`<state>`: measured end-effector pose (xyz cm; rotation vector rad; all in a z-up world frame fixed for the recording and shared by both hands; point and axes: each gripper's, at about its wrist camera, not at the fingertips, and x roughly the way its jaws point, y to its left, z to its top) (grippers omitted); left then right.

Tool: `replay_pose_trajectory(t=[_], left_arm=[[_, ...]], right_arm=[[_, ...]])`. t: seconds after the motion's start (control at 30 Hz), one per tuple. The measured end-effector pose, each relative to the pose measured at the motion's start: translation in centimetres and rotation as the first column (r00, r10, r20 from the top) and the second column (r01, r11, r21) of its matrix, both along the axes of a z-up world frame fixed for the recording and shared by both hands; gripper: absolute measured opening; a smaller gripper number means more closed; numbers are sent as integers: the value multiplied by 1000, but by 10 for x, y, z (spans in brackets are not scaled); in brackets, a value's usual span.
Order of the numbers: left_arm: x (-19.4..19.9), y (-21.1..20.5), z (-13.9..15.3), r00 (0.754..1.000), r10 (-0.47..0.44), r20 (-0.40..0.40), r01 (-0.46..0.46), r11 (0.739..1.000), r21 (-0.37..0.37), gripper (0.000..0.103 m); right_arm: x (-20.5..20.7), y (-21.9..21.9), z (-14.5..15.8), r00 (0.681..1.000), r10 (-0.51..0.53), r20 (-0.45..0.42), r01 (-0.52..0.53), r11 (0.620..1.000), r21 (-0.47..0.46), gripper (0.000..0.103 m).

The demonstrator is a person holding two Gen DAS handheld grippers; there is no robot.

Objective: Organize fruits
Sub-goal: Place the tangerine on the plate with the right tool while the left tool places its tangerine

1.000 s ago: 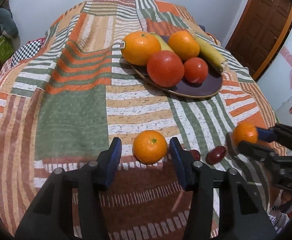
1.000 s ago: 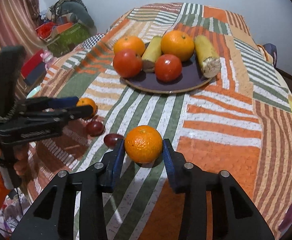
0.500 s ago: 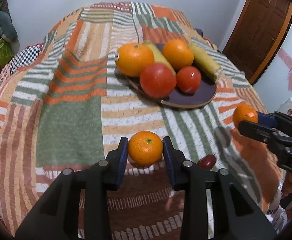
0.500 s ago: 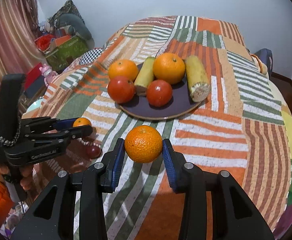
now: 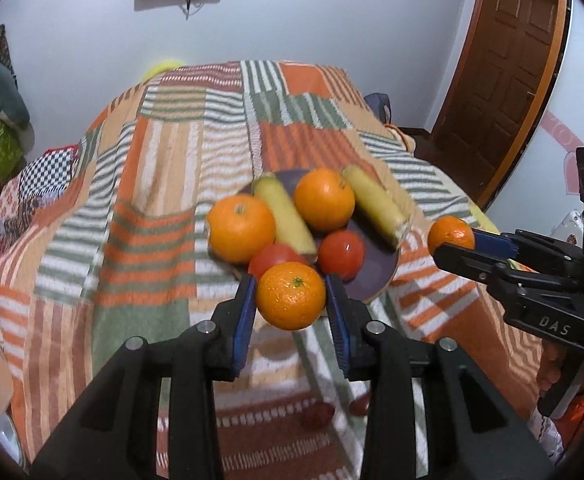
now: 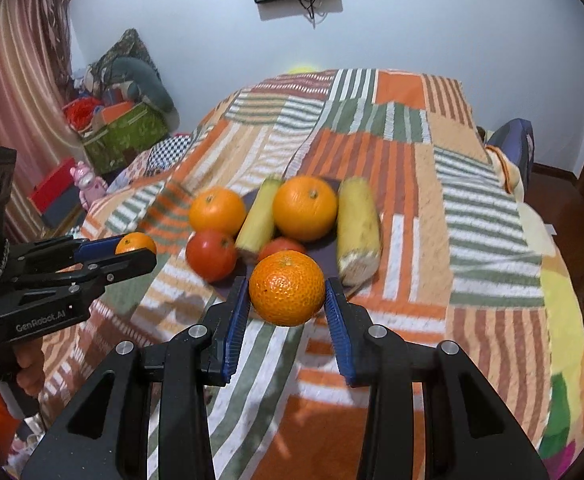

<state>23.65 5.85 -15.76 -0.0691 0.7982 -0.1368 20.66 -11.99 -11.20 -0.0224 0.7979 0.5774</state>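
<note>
- Step in hand: carry phase, both loads lifted off the bed (image 5: 140,200), heading for the plate (image 5: 375,276).
- Left gripper (image 5: 291,300): fingers have just closed, now clamped on a mandarin (image 5: 291,295).
- Right gripper (image 6: 287,295): fingers clamped on a second mandarin (image 6: 287,288).
- Plate is crowded: oranges (image 6: 305,207), tomatoes (image 6: 211,255), two corn cobs (image 6: 357,228).
- Next: pick free spots near the plate's front rim, lower gently, release one at a time; the round fruit may roll.
- Two small dark red fruits (image 5: 319,415) remain on the bed.

Closed on a mandarin (image 5: 291,295) with the left gripper (image 5: 291,312) and lifted it off the bedspread (image 5: 160,240) — likewise raised the right gripper (image 6: 288,312) and its mandarin (image 6: 287,288), both now before the plate (image 5: 375,276).
</note>
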Motion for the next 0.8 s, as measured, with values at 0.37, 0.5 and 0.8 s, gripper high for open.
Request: replay_pose_trajectory(t=[0.37, 0.5, 0.8], left_arm=[[49, -13, 12, 999, -21, 38, 21, 1000, -23, 35], [67, -13, 6, 999, -18, 29, 19, 999, -37, 35], [92, -12, -23, 999, -10, -35, 9, 999, -32, 35]], right_arm=[[38, 9, 5, 999, -6, 34, 5, 1000, 18, 35], [50, 14, -3, 1000, 2, 25, -2, 1000, 1, 35], [65, 23, -26, 999, 29, -17, -30, 999, -41, 35]])
